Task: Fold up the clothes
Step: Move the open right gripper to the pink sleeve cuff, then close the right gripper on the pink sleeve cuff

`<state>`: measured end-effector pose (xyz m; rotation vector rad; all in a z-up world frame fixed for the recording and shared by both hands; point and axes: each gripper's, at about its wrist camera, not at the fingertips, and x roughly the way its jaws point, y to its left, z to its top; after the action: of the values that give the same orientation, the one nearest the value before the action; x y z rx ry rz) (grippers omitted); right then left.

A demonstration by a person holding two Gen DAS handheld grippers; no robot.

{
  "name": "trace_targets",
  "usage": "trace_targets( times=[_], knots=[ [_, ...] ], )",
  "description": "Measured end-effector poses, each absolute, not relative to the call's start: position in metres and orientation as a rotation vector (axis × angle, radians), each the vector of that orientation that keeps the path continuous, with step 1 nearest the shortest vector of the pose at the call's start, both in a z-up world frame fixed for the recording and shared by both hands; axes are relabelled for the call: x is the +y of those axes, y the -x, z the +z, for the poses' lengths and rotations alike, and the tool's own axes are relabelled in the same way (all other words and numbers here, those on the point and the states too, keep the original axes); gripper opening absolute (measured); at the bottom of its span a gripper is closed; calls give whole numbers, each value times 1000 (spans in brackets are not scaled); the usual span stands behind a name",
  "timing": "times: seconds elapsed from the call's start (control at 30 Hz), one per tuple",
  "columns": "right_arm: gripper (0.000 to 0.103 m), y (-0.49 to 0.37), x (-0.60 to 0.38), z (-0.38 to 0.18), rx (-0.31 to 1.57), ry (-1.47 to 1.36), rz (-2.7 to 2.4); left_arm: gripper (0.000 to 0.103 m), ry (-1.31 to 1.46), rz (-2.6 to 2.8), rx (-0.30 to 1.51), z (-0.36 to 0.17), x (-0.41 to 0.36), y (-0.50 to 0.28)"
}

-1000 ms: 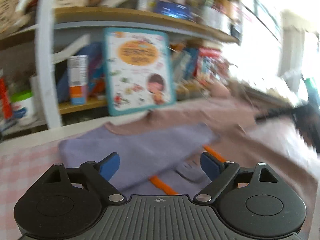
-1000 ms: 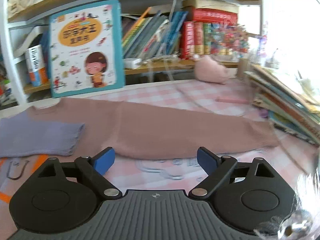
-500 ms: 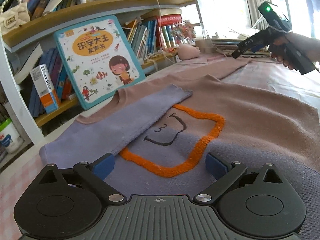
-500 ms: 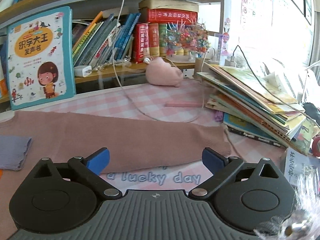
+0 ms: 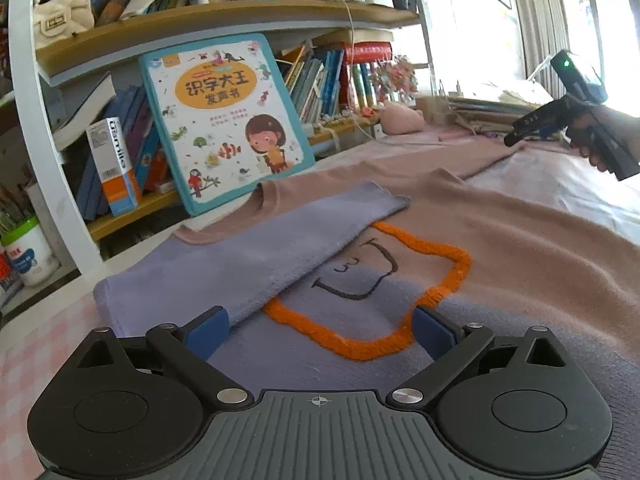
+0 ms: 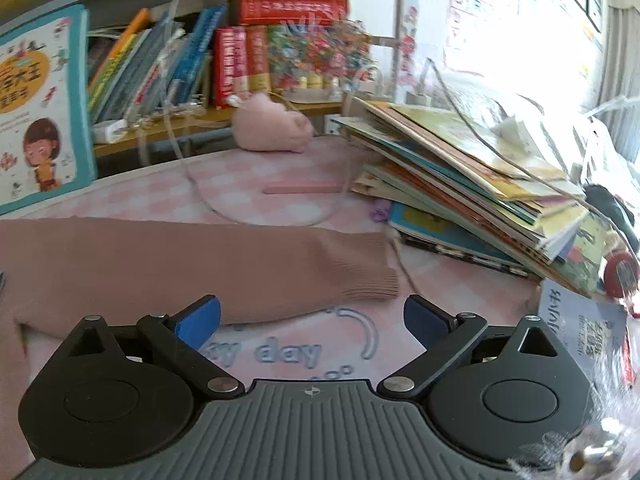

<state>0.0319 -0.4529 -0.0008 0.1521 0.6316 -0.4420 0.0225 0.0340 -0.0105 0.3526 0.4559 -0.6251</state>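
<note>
Shelf (image 5: 224, 24) crammed with books — both hand-held grippers (image 5: 320, 326) (image 6: 312, 320) agape, empty, right one narrowing.

Both tongs (image 5: 320, 330) (image 6: 312, 318) spread, empty

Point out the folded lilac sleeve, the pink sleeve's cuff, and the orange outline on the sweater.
Folded lilac sleeve (image 5: 256, 256), left wrist view, mid-length of its top surface.
Pink sleeve's cuff (image 6: 360, 268), right wrist view, ribbed end.
Orange outline (image 5: 456, 268), left wrist view, its right-hand corner.
</note>
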Motion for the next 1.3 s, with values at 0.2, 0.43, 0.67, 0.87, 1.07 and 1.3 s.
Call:
trace_targets(
  times=[0.2,0.43,0.67,0.87,1.07,1.3],
  knots=[
    [75,-36,-485,-1,629,-313,-478,100,-350,-613,482,-12,33,-27],
    [55,-51,-503,-9,647,-398,-505,100,-328,-602,511,-13,35,-32],
    [52,-57,-507,-9,646,-393,-523,100,-323,-607,528,-14,35,-34],
    [53,-68,-502,-12,686,-278,-551,100,-325,-605,529,-13,35,-34],
    [10,-68,-501,-7,699,-317,-468,100,-336,-604,527,-14,34,-34],
    [10,-61,-472,32,584,-344,-376,100,-336,-602,532,-14,34,-35]
  ],
)
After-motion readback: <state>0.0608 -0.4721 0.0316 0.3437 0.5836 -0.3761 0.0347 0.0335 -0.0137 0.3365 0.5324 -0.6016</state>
